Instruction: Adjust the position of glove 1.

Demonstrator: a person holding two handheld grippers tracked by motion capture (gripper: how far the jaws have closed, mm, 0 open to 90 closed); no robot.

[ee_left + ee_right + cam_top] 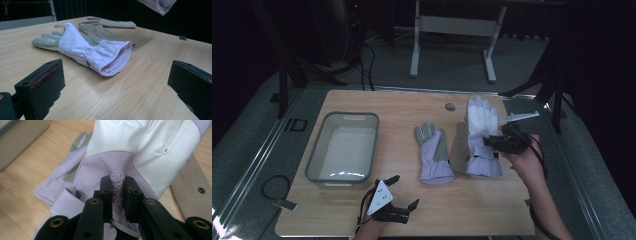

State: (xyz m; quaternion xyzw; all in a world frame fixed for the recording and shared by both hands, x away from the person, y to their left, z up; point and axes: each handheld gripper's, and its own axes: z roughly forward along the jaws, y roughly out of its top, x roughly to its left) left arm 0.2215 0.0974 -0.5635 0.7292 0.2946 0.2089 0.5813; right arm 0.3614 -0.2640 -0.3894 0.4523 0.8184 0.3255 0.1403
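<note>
Right claw (117,195) pinching a small printed label on lifted white-and-lilac fabric glove (140,152), above tan gloves on pale wooden surface (412,210). Left claw (112,87) spread wide, empty, facing lilac elastic-cuffed glove (92,50). Risky: smooth, thin tab could slip, dropping limp glove short of grey plastic tub (343,145).

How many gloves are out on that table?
3. A lilac glove lies mid-table, a beige glove lies to its right, and a white-and-lilac glove is pinched by the right gripper. Others may lie hidden beneath.
</note>
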